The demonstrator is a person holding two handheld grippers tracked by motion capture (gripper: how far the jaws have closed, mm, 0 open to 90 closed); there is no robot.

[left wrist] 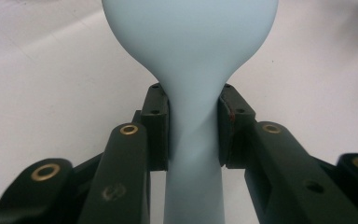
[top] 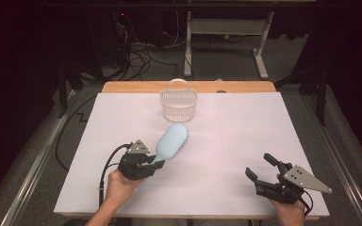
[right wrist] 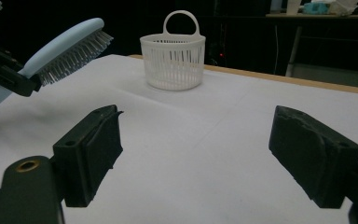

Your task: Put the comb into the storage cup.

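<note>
Holding the light blue hairbrush (top: 171,140) by its neck at the centre left of the high view, the left gripper (top: 156,163) should keep this firm grip toward the white basket (top: 178,104) above, while the right gripper (top: 261,168) waits wide open at the lower right.

basket (top: 178,105) far centre, table (top: 245,141) open elsewhere

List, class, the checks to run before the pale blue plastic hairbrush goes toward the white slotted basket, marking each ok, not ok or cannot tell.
1. Left gripper shut on the pale blue plastic hairbrush handle: ok.
2. Brush lifted off the white table, bristles down: ok.
3. White slotted plastic basket upright: ok.
4. Basket empty: cannot tell.
5. Right gripper open, apart from the brush: ok.
</note>
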